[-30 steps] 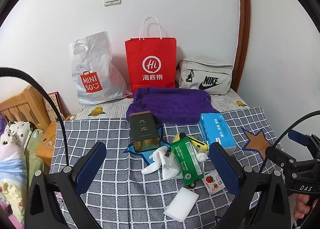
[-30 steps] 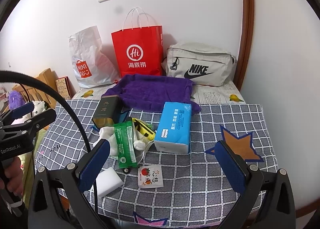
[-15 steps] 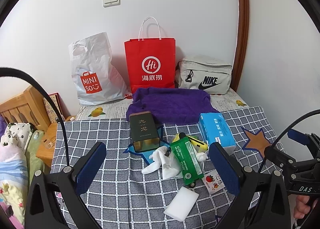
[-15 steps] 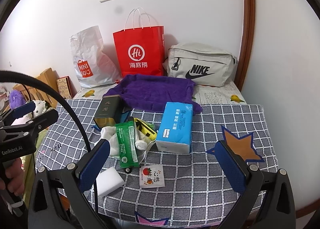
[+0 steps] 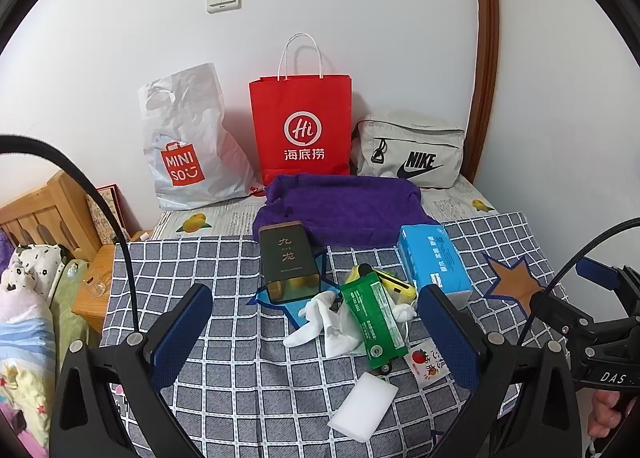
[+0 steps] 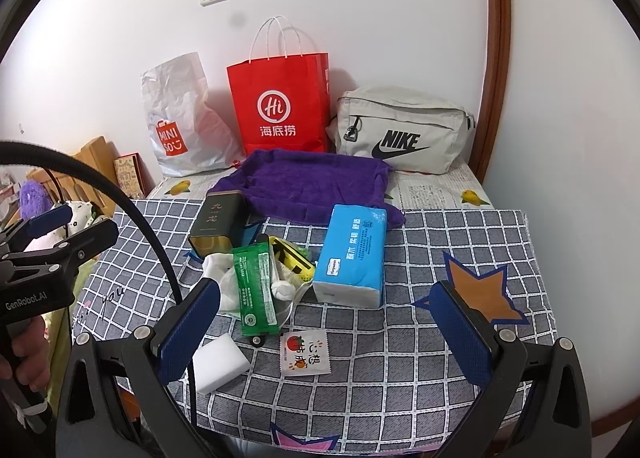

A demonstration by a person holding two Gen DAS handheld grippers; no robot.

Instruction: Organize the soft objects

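A purple towel [image 5: 340, 209] [image 6: 312, 185] lies spread at the back of the checked tablecloth [image 5: 200, 270]. In front of it lie white socks [image 5: 324, 322] [image 6: 224, 278], a blue tissue pack [image 5: 434, 262] [image 6: 352, 254], a green packet [image 5: 374, 318] [image 6: 256, 286], a yellow item [image 5: 394, 284] and a white sponge [image 5: 364, 406] [image 6: 220, 362]. My left gripper [image 5: 312, 334] hangs open above the table's near edge, nothing between its fingers. My right gripper [image 6: 324, 334] is open too, near the front edge, holding nothing.
A dark tea tin [image 5: 286, 262] stands left of the pile. A strawberry sachet [image 6: 304, 352] lies near the sponge. A white Miniso bag [image 5: 188, 145], a red paper bag [image 5: 302, 129] and a grey Nike bag [image 5: 410, 153] lean on the wall. A wooden bedside stand [image 5: 88, 298] is at left.
Both grippers have shifted only slightly; the table's objects have not moved and both grippers stay open.
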